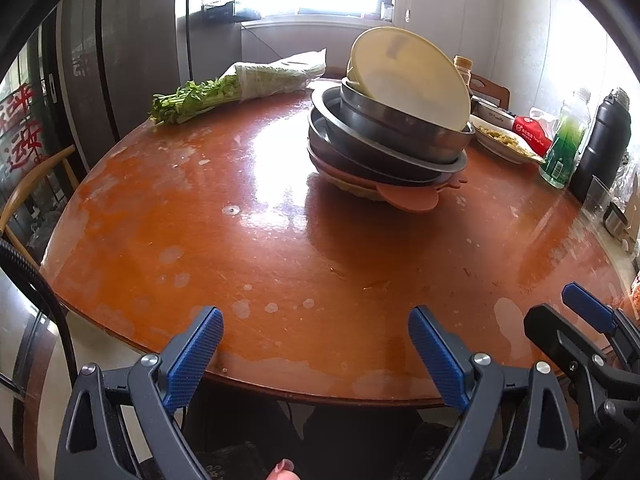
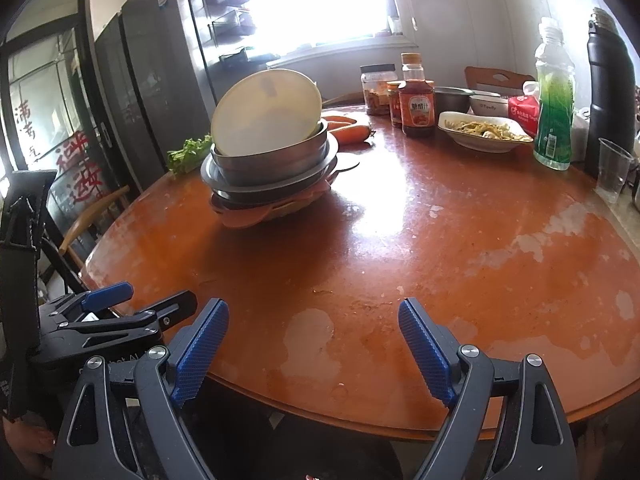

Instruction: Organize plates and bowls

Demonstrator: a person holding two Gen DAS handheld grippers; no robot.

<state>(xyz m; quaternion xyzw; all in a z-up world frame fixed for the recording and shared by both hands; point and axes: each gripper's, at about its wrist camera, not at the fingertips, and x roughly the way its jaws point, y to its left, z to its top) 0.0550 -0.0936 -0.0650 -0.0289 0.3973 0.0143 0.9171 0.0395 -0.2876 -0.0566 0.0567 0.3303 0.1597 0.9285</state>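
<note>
Left wrist view is showing a round wooden table (image 1: 224, 240) filling most of the frame, its reddish varnish worn pale in patches. Toward its far side a stack of plates and bowls (image 1: 384, 148) is sitting: salmon and yellowish plates at the bottom, dark metal bowls nested above, and a cream plate (image 1: 408, 80) leaning tilted in the top bowl. Behind the stack to the left, a bundle of greens (image 1: 224, 94) is lying in plastic wrap. At the right edge a black flask (image 1: 604, 140) and a green drink bottle (image 1: 564, 148) are standing beside a dish of food (image 1: 504, 142). From the right wrist, a sauce bottle (image 2: 416, 100) and a clear plastic cup (image 2: 612, 176) are also showing. Both the left gripper (image 1: 316, 352) and the right gripper (image 2: 314, 344) are hovering over the near table edge, well apart from the stack, fingers spread wide and holding nothing.
</note>
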